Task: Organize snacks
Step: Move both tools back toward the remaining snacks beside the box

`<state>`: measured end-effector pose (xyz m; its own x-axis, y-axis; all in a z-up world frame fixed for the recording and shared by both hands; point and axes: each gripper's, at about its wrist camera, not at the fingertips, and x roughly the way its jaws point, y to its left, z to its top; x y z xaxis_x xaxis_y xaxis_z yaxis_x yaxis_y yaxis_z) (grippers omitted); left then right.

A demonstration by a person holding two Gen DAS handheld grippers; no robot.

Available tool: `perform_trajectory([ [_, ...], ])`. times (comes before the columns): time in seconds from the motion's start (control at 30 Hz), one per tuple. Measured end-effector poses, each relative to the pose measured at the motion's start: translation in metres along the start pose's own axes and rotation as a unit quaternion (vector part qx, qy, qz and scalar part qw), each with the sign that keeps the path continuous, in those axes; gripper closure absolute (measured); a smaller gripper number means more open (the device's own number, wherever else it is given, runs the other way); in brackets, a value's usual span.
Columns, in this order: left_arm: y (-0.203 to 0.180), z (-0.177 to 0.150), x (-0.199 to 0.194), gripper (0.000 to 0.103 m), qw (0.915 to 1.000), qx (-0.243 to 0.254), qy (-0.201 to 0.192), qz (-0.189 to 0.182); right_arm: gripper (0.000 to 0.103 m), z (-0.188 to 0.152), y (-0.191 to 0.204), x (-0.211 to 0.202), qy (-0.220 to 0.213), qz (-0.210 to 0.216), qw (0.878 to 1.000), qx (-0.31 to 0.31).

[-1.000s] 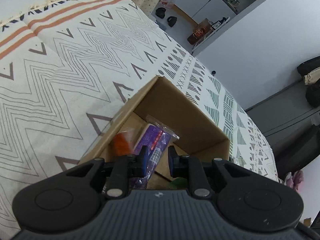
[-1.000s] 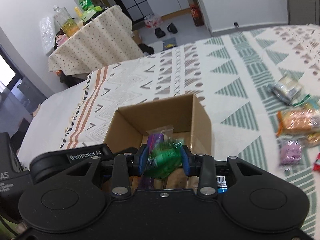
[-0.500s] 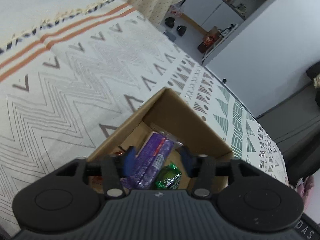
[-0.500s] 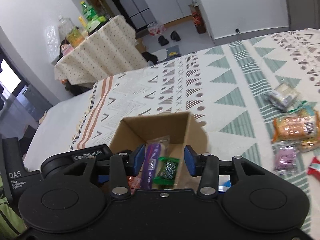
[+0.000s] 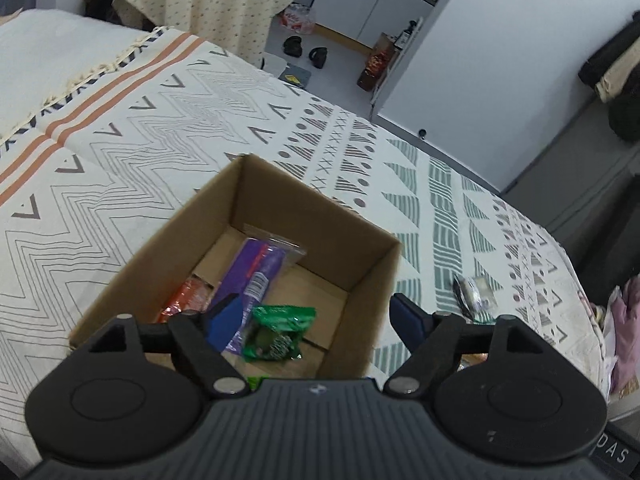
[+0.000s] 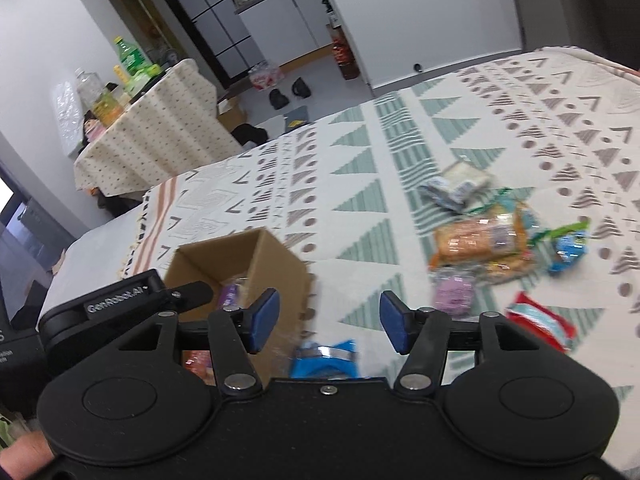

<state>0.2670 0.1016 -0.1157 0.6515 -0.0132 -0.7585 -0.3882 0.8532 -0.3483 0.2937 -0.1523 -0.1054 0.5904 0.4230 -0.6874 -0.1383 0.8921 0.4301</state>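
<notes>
Cardboard box (image 5: 372, 264) sits directly ahead of left hand-held gripper (image 5: 310, 318) — fingers spread wide, empty; right hand-held gripper (image 6: 326, 322) likewise wide, loose snacks (image 6: 478, 238) ahead-right.

Cardboard box (image 5: 372, 276) open-topped — far corner floor bare; snack packets (image 6: 480, 240) crowd blanket (image 6: 352, 168) right of it.

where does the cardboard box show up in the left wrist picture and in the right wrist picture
Left wrist view: the cardboard box sits lower centre, open top toward the camera, snacks visible inside.
Right wrist view: the cardboard box sits lower left, partly behind the left gripper body.
Shared landmark: the pair of black shoes on the floor past the patterned cloth, seen too in the right wrist view.
</notes>
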Motion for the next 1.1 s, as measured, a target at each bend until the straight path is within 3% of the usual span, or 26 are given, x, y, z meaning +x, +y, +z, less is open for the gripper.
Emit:
perform_trajectory([
  [0.27, -0.039, -0.017, -0.012, 0.017, 0.9973, 0.066, -0.022, 0.023, 0.032, -0.002, -0.04, -0.028, -0.016, -0.015, 1.0, 0.021],
  [0.57, -0.074, -0.031, -0.027, 0.017, 0.994, 0.102, -0.037, 0.012, 0.014, -0.003, -0.079, -0.051, -0.031, -0.013, 0.999, 0.025],
  [0.67, -0.084, -0.039, -0.032, 0.008, 0.993, 0.111, -0.037, 0.02, 0.008, -0.004, -0.092, -0.055, -0.036, -0.011, 0.999, 0.028],
  [0.87, -0.105, -0.06, -0.031, 0.001, 0.9887, 0.148, -0.019, 0.018, 0.002, -0.012, -0.116, -0.053, -0.04, 0.002, 0.999, 0.034],
  [1.1, -0.113, -0.081, -0.031, 0.001, 0.9917, 0.126, -0.018, 0.022, 0.002, -0.026, -0.142, -0.043, -0.026, 0.018, 0.997, 0.077],
])
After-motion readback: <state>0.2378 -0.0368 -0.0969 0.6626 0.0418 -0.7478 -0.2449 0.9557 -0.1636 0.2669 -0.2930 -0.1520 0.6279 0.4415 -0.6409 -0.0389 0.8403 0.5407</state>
